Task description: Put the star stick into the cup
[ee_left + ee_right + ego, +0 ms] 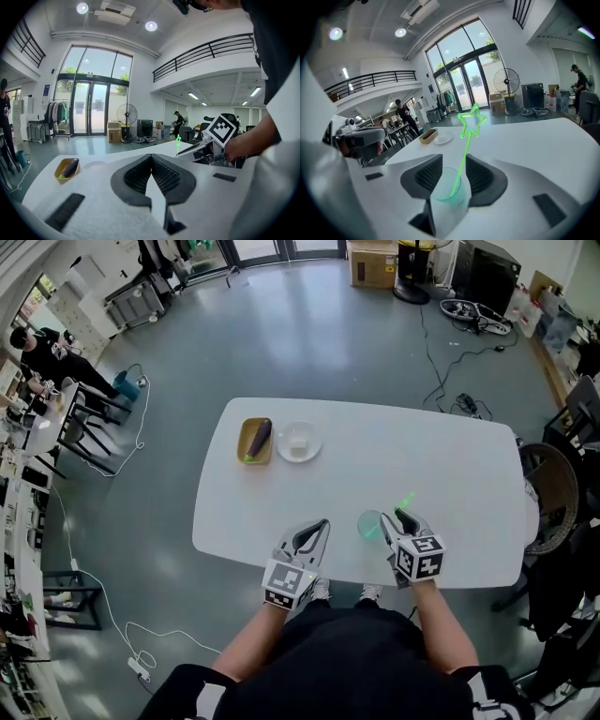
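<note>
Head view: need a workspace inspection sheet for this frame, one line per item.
Surface: white table; no spills seen.
Job's things: star stick stands leaning in the cup.
Clutter: tray holding an eggplant; plate beside it.
Grippers: left gripper shut, empty; right gripper open, jaws either side of the cup.
Cables: floor cables; nothing seen on the table.
Surroundings: chairs, bike, seated person.

Grey floor (309, 343) — white table (422, 465)
</note>
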### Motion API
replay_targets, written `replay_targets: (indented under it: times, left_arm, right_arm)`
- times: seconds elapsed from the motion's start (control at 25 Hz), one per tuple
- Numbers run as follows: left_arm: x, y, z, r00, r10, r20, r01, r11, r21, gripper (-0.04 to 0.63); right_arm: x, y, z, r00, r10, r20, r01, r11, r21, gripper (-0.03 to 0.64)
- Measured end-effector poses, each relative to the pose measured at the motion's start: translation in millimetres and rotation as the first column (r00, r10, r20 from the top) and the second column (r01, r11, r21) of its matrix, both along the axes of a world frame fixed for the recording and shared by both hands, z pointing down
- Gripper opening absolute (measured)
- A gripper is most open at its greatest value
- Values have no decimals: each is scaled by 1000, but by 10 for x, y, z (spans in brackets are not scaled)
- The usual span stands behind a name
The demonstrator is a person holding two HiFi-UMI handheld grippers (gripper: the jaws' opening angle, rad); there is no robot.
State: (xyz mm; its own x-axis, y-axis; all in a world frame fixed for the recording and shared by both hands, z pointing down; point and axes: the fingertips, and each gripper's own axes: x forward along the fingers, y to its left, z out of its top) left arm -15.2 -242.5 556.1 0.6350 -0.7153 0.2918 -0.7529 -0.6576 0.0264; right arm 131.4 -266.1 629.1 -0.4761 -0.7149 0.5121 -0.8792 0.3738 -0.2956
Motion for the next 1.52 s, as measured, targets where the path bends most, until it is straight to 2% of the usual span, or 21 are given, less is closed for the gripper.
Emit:
replay_targets:
  times: [0.8, 1.04, 1.2, 1.36, 1.52]
  left_arm:
    - [146, -29, -38, 999, 51, 2, -51, 999, 15, 12]
    - [137, -44, -45, 998, 64, -1, -64, 998, 24, 12]
    - [198, -72, -60, 998, 67, -6, -67, 997, 27, 11]
    - [224, -102, -114, 998, 68, -9, -68, 997, 38, 12]
    - [209, -111, -174, 998, 60, -4, -60, 998, 36, 11]
  right_arm:
    - [272, 243, -69, 999, 24, -43, -24, 1000, 1, 146]
    - [186, 365, -126, 998, -17, -56, 17, 1000, -4, 146]
    - [106, 377, -322, 995, -53, -86, 58, 997, 60, 107]
    - [33, 309, -630, 992, -63, -113, 81, 984, 158, 6]
    - [-57, 272, -910, 980, -91, -175, 136, 955, 263, 3]
